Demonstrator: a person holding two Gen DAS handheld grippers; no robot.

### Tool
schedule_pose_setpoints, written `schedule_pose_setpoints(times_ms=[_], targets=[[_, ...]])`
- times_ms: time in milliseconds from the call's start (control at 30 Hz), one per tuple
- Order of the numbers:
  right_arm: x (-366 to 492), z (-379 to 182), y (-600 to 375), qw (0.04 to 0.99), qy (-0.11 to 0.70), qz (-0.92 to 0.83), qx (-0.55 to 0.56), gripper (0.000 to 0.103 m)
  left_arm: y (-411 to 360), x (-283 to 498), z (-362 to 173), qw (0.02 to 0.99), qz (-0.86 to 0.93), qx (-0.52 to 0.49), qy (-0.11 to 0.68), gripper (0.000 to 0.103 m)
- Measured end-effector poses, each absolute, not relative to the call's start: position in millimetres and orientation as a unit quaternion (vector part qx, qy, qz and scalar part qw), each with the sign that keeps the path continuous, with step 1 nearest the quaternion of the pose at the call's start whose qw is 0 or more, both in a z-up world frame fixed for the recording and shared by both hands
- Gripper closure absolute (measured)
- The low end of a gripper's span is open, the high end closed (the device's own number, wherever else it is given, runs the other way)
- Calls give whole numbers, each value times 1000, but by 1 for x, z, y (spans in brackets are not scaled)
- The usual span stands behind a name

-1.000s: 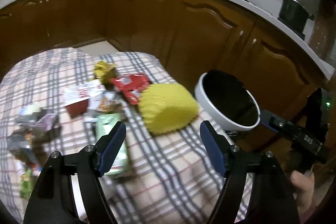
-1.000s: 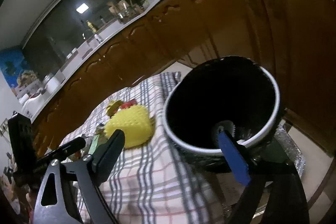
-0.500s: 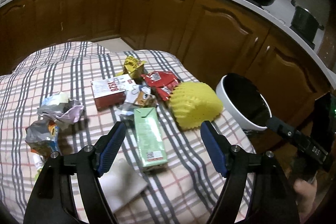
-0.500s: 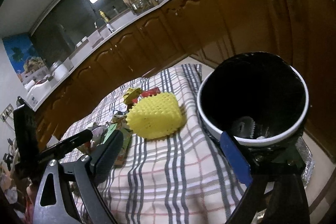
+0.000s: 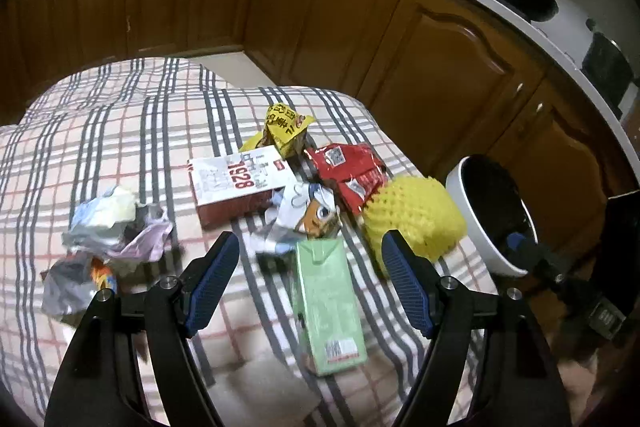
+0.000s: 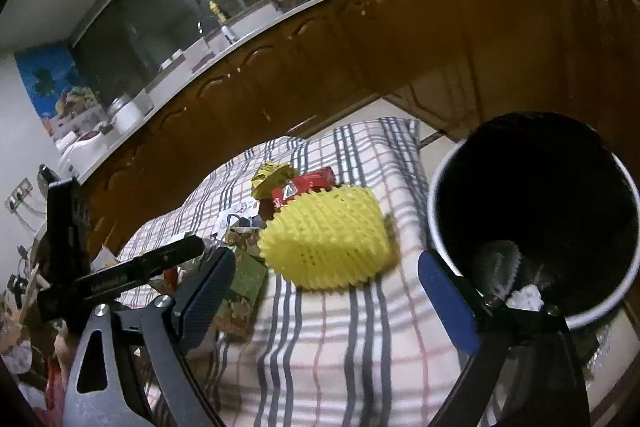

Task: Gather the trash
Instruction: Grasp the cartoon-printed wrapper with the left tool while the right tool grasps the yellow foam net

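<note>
Trash on checked cloth (image 5: pixel 120 131), left to right: two crumpled wrappers (image 5: pixel 116 227), one red-white box (image 5: pixel 236 183), one green carton (image 5: pixel 326 301), one yellow foam net (image 5: pixel 416 221); one bin (image 5: pixel 464 203) at right. Left gripper (image 5: pixel 310 275) spread, empty above carton; right gripper (image 6: pixel 326 287) spread, empty.

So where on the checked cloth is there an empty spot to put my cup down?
Bare cloth lies at the far left, beyond the crumpled wrappers and the white-and-red box. Another free patch is the near strip between the yellow foam net and the bin. The middle is crowded: green carton, red packet, yellow wrapper.
</note>
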State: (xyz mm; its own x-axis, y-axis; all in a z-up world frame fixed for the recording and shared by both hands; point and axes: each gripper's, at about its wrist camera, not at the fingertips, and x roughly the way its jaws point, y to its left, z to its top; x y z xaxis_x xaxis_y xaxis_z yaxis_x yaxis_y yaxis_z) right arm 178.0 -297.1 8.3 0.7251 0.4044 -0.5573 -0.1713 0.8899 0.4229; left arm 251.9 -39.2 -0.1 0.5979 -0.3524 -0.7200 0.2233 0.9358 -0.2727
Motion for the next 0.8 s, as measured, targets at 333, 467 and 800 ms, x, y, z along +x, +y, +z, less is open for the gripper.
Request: schedule_pose_setpoints(times_ms=[333, 467, 800], targets=[[222, -16, -280, 898, 386, 157, 142, 28, -52, 284, -16, 882, -168, -58, 437, 28], [228, -24, -282, 898, 393, 142, 136, 78, -55, 291, -26, 875, -178, -57, 447, 63], [205, -12, -285, 901, 373, 165, 147, 103, -44, 274, -7, 888, -190, -63, 413, 70]])
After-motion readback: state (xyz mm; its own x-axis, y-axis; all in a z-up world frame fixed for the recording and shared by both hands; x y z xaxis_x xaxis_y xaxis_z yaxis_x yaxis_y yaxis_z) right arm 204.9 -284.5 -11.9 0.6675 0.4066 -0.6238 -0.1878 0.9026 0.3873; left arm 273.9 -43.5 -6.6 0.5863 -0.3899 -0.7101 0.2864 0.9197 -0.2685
